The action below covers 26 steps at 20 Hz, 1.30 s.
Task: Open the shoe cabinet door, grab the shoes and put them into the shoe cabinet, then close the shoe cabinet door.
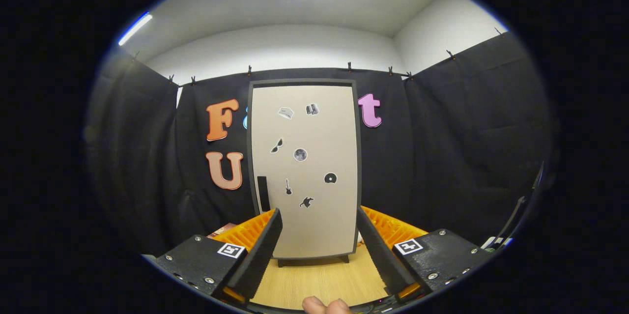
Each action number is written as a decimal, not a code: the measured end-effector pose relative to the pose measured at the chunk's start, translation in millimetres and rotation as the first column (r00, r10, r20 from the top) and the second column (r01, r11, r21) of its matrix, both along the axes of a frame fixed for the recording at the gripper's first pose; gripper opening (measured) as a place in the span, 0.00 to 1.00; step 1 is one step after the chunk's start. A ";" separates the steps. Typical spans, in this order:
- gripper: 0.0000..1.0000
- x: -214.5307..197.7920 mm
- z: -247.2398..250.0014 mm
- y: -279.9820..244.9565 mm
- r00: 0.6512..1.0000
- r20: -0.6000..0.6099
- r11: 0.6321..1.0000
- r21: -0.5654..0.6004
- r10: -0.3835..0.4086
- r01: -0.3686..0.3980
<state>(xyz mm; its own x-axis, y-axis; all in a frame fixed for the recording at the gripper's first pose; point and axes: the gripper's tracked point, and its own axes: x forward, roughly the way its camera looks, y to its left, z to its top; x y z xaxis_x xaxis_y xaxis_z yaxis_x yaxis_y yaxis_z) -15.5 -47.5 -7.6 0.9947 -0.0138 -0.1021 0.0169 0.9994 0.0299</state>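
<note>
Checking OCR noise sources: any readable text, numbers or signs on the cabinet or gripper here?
No readable words or numbers.
Shoe cabinet door: small picture stickers, no lettering legible.
Gripper, open, fingers flanking the door's lower part: two square black-and-white fiducial markers, patterns, not text.
Dark handle by the door's left edge: blank.

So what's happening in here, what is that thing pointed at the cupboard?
A person, whose fingertips show at the bottom, holds a two-finger gripper aimed at a shoe cabinet standing on the wooden floor. The gripper is open and holds nothing; the cabinet stands beyond its fingers. The beige door, dotted with small stickers, is closed, and its dark handle sits low on the left side, untouched. Opening the door has not yet begun.
</note>
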 end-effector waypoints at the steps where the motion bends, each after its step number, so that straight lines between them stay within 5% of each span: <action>1: 0.95 0.4 -0.7 0.5 1.000 0.000 1.000 0.000 -0.001 0.001; 26: 0.95 12.2 -5.8 -1.6 1.000 -0.009 1.000 0.005 -0.007 0.007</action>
<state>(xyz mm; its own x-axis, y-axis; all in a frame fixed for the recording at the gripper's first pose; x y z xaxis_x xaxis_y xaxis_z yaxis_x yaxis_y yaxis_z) -3.3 -49.1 -13.5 0.9936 -0.0204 -0.1107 0.0244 0.9991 0.0344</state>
